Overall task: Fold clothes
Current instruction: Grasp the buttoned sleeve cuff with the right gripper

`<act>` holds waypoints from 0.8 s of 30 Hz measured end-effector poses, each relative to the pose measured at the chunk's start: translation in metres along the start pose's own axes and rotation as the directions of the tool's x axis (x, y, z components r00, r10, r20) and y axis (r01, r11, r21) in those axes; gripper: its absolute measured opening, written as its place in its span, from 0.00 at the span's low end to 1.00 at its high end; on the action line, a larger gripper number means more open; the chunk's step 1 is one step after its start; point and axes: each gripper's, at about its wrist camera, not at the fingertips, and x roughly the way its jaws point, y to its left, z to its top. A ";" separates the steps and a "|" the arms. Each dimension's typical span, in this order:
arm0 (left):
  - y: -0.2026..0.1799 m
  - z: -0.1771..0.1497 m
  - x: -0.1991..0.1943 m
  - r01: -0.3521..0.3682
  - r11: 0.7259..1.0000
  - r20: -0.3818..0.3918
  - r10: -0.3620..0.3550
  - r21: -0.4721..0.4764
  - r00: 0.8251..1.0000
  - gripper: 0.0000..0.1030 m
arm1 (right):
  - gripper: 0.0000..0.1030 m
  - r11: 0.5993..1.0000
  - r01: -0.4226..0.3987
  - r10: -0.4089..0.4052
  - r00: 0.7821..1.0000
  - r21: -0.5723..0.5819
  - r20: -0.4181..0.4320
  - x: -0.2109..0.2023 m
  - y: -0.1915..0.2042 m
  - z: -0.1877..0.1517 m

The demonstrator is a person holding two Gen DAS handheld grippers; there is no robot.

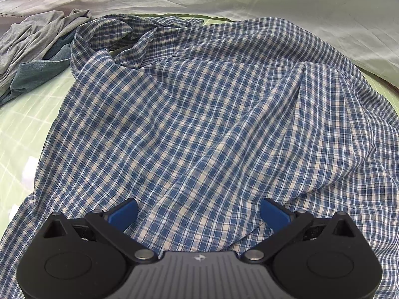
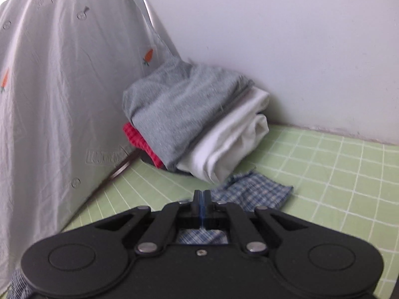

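Left gripper hangs wide open over the checked shirt; right gripper is pinched tight, shirt cloth beneath it; folded pile sits beyond

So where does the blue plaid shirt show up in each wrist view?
Left wrist: the plaid shirt fills the centre, spread under the open left gripper.
Right wrist: only a corner shows, beyond the shut fingers.
Shared landmark: the green grid mat.
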 end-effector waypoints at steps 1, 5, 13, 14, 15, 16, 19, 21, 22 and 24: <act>0.000 0.000 0.000 0.000 1.000 -0.002 0.000 0.000 1.000 1.00 | 0.01 0.999 0.000 0.002 0.999 0.046 -0.040 0.006 -0.006 -0.004; 0.000 0.000 0.001 0.001 1.000 -0.005 -0.001 0.003 1.000 1.00 | 0.19 0.994 0.000 0.009 0.997 0.107 -0.082 0.027 -0.007 -0.017; 0.002 -0.001 0.003 0.002 1.000 -0.001 -0.002 -0.001 1.000 1.00 | 0.46 0.968 0.019 0.026 0.984 0.251 -0.174 0.092 0.010 -0.014; 0.003 -0.001 0.003 0.002 1.000 0.000 -0.002 -0.001 1.000 1.00 | 0.50 0.965 0.046 0.004 0.982 0.260 -0.191 0.100 0.011 -0.013; 0.003 -0.001 0.003 0.002 1.000 0.001 -0.002 -0.002 1.000 1.00 | 0.51 0.960 0.071 -0.014 0.978 0.269 -0.208 0.108 0.013 -0.012; 0.003 -0.001 0.003 0.002 1.000 0.001 -0.002 -0.002 1.000 1.00 | 0.51 0.954 0.079 -0.013 0.975 0.290 -0.223 0.113 0.013 -0.011; 0.004 -0.002 0.004 0.002 1.000 0.002 -0.002 -0.002 1.000 1.00 | 0.51 0.935 0.118 -0.028 0.965 0.335 -0.261 0.126 0.012 -0.008; 0.005 -0.001 0.004 0.002 1.000 0.003 -0.002 -0.002 1.000 1.00 | 0.46 0.931 0.187 -0.086 0.946 0.312 -0.311 0.136 0.012 -0.009; 0.005 -0.001 0.004 0.002 1.000 0.003 -0.002 -0.002 1.000 1.00 | 0.38 0.924 0.204 -0.095 0.941 0.322 -0.324 0.139 0.010 -0.010; 0.005 -0.001 0.005 0.003 1.000 0.004 -0.003 -0.001 1.000 1.00 | 0.26 0.921 0.189 -0.083 0.949 0.341 -0.304 0.139 0.008 -0.013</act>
